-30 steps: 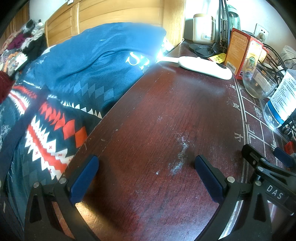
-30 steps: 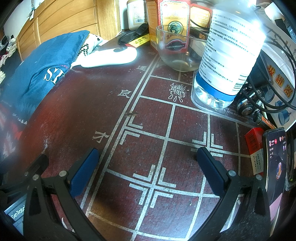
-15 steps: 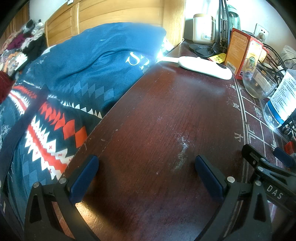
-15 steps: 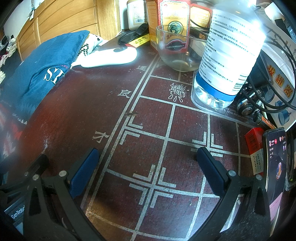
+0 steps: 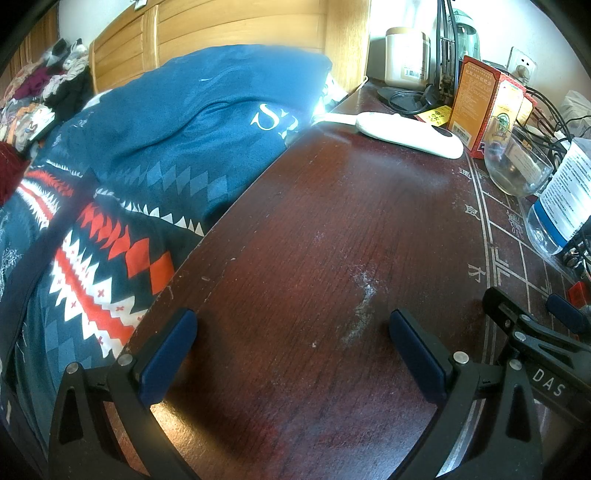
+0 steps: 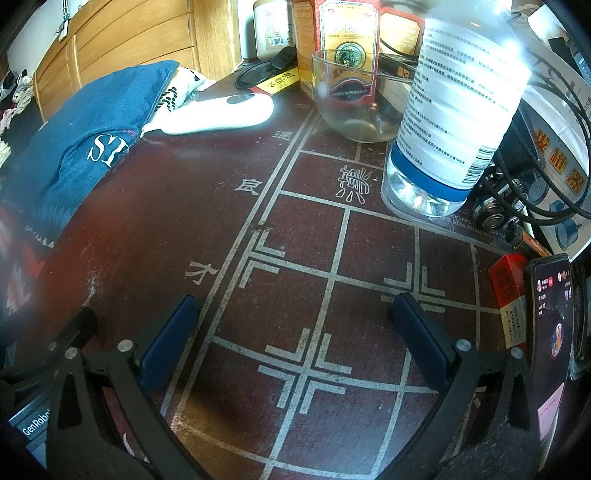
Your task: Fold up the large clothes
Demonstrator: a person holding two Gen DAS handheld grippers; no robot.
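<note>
Both claws sit low over the dark red table [image 5: 332,229], side by side. The left claw [image 5: 291,354] gapes wide and holds nothing; the right claw [image 6: 295,332] is equally wide over the painted board lines (also empty). Just left of the table edge lies the blue garment [image 5: 192,122], spread on the patterned bedding [image 5: 103,266], its long axis running away toward the wooden headboard [image 5: 236,26]. Farther back stand a glass bowl [image 6: 351,99] and a water bottle [image 6: 458,107].

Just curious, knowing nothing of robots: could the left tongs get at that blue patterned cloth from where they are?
Probably yes. The left tongs are open and empty over the dark wooden table, and nothing stands between them and the blue patterned cloth.
</note>
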